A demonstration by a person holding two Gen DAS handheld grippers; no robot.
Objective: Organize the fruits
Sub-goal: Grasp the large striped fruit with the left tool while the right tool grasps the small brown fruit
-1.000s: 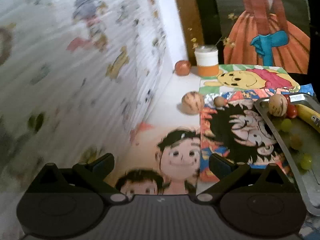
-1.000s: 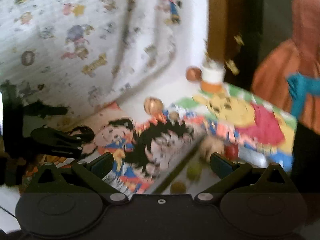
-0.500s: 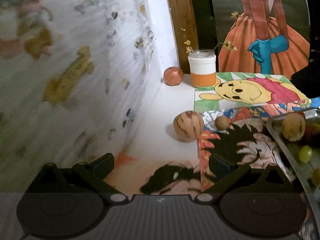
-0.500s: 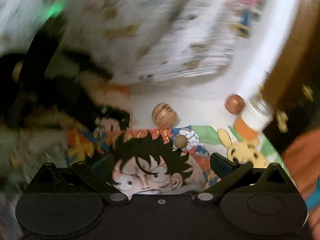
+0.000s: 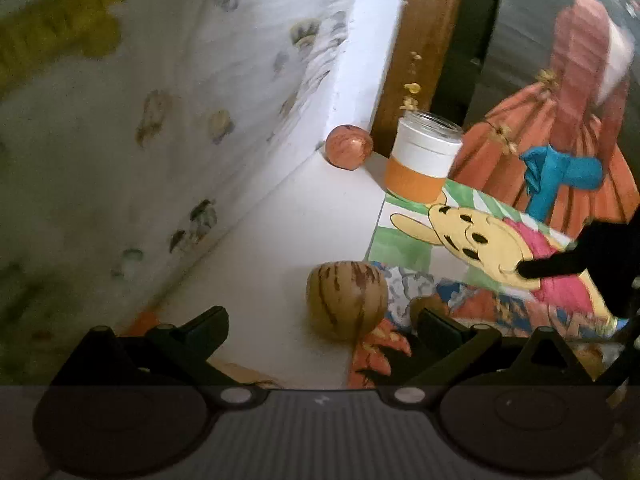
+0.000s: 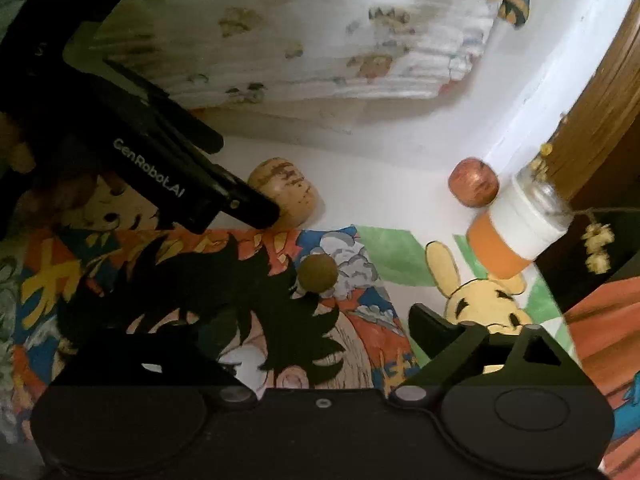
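Lying on the white tabletop (image 5: 288, 216), just off the left edge of the cartoon-print mat (image 6: 360, 300): a tan striped melon (image 5: 346, 300), round, ribbed with brown-red streaks, framed between the spread fingers of the left gripper (image 5: 322, 326) but not touched by them; released, nothing held. Same melon (image 6: 286, 196) in the right wrist view, partly covered by the near finger of the left gripper (image 6: 224, 196), marked "GenRobotAI".

On the mat, just beside the melon: a small brown round fruit (image 6: 319, 274), dull-skinned, seen in the left wrist view only as a sliver (image 5: 424, 308) behind the right-hand finger. Ahead of the right gripper (image 6: 312, 344), also spread wide and empty, with its left finger lost in shadow.

In the far corner: a red apple (image 5: 349, 147), mottled, close to the printed curtain (image 5: 160, 120) and just left of a glass jar (image 5: 423, 160) with white and orange bands, holding dried yellow sprigs (image 6: 598, 246).

Bounding the melon on the left: the curtain's lower edge, with a strip of bare white tabletop between. Open white surface from melon to apple. Entering the left wrist view at the right edge, above the bear print: a dark finger of the right gripper (image 5: 560, 266).
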